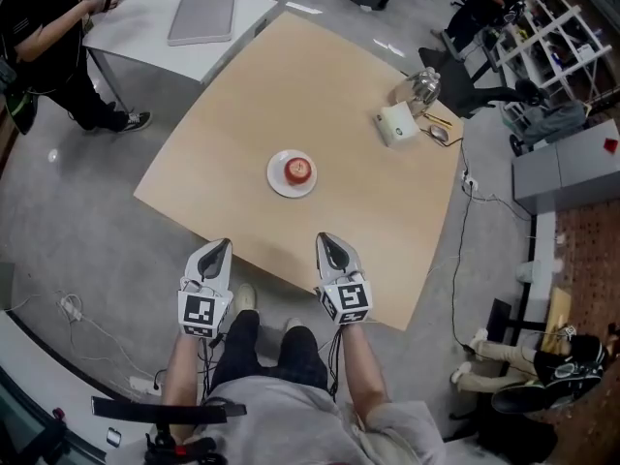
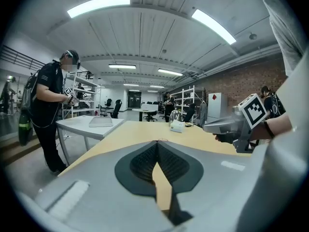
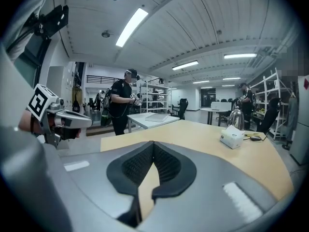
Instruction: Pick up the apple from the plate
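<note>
A red apple sits on a small white plate near the middle of the light wooden table. Both grippers hover at the table's near edge, short of the plate. My left gripper lies to the plate's lower left, its jaws shut with nothing between them. Just below the plate, slightly right, my right gripper is also shut and holds nothing. Neither gripper view shows the apple. Each gripper appears in the other's view: the right gripper, the left gripper.
A white box and a metal kettle stand at the table's far right, with small items beside them. A grey table with a flat tray is at the back left, where a person stands. Cables run over the floor.
</note>
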